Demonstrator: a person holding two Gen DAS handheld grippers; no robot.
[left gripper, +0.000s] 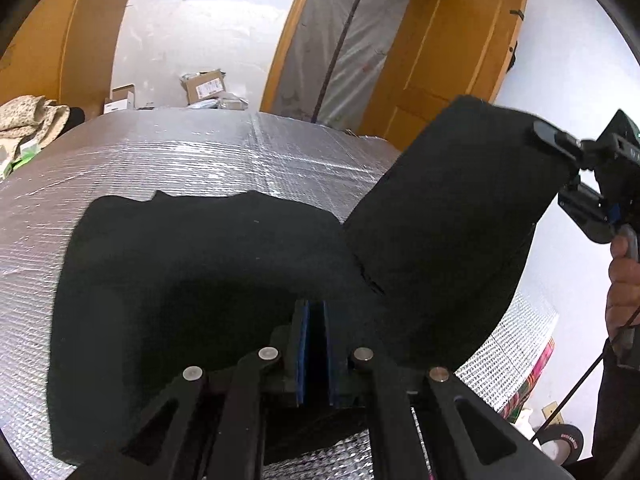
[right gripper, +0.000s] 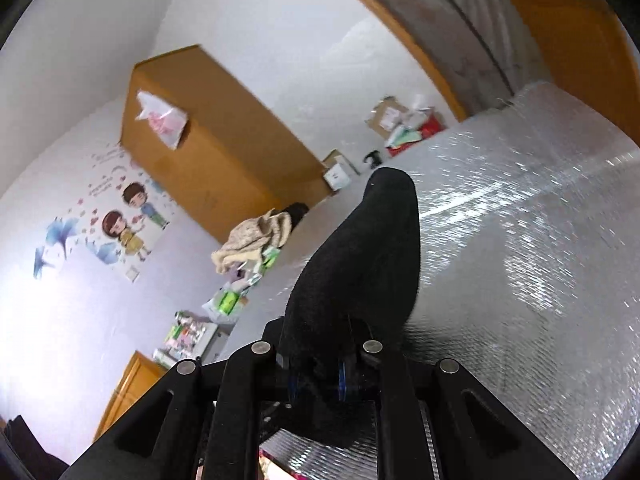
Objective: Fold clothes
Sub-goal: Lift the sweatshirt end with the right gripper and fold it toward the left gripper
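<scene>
A black garment (left gripper: pixel 192 264) lies spread on the silver foil-covered table (left gripper: pixel 200 160). In the left wrist view my left gripper (left gripper: pixel 316 344) is shut on the garment's near edge, with dark cloth between its blue pads. My right gripper (left gripper: pixel 540 132) at the right holds one flap of the garment raised off the table, upright. In the right wrist view that flap (right gripper: pixel 360 264) rises out of the right gripper (right gripper: pixel 320 368), which is shut on it, and the cloth hides the fingertips.
A person's hand (left gripper: pixel 624 276) holds the right gripper's handle. A beige cloth pile (left gripper: pixel 32 120) sits at the table's far left corner. Cardboard boxes (left gripper: pixel 204 86) lie on the floor beyond. A wooden door (left gripper: pixel 448 60) stands behind, a tape roll (left gripper: pixel 560 442) lower right.
</scene>
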